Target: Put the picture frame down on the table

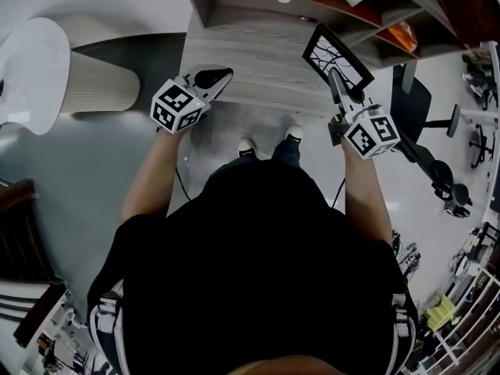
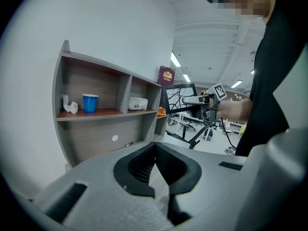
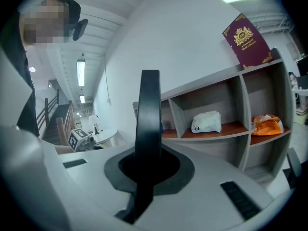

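Observation:
My right gripper (image 1: 344, 92) is shut on the picture frame (image 1: 337, 57), a black frame around a branch drawing. It holds the frame tilted in the air over the right end of the grey wood-grain table (image 1: 258, 61). In the right gripper view the picture frame (image 3: 149, 114) stands edge-on between the jaws. The left gripper view shows the picture frame (image 2: 179, 96) and the right gripper (image 2: 204, 100) at a distance. My left gripper (image 1: 215, 76) hovers at the table's near left edge, its pads together and nothing between them.
A shelf unit (image 2: 96, 114) stands at the back of the table with a blue cup (image 2: 90, 102), a white bag (image 3: 207, 121) and an orange item (image 3: 267, 125) in it. A maroon book (image 3: 246, 41) leans on top. An office chair (image 1: 414, 104) is to the right, a white round stand (image 1: 31, 69) to the left.

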`<state>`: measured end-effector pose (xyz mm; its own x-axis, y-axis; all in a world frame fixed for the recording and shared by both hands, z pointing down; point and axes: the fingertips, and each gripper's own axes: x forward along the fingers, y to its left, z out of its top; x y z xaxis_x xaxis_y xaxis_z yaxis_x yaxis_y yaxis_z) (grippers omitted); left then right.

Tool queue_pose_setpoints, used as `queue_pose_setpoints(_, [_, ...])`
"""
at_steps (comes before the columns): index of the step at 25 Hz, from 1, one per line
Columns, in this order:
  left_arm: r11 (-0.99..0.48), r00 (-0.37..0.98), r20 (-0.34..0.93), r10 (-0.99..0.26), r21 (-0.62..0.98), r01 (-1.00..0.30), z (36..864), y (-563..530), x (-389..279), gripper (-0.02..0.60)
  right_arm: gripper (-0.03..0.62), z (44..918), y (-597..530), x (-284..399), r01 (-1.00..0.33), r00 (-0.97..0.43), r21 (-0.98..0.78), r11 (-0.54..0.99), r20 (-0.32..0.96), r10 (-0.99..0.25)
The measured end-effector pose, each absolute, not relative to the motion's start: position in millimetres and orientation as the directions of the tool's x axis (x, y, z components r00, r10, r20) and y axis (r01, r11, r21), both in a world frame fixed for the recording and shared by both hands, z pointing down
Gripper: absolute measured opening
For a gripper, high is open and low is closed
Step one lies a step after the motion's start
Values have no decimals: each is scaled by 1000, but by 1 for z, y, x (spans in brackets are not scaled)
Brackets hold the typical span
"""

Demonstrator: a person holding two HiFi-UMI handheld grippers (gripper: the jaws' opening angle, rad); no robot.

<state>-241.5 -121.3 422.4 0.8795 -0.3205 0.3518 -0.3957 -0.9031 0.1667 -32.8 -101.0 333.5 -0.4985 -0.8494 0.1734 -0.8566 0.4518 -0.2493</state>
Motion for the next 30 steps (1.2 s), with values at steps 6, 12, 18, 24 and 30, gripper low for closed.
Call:
queue_pose_setpoints(6, [-895, 863, 376, -339, 154, -419, 423, -124, -235, 17, 17, 330, -112, -29, -837, -528, -258, 483, 142, -838])
queue_pose_setpoints(12, [-880, 846, 385, -368, 149, -451, 420, -128, -218, 17, 17, 335, -123, -13, -820, -549, -276, 502, 130, -826])
queue_pose_setpoints(18, [-875, 833, 394, -388, 127, -468, 413, -121, -208, 17, 17, 337, -125, -8, -796, -584, -283, 535, 126, -802])
queue_pose_setpoints(24, [-861, 811, 413, -414, 110, -496, 412, -118, -198, 17, 17, 338, -136, 4, -776, -611, -292, 560, 126, -781])
queue_pose_setpoints(30, [-840, 798, 408, -443, 122, -529, 412, -115, -193, 17, 17, 342, -144, 6, -740, -653, -302, 601, 109, -749])
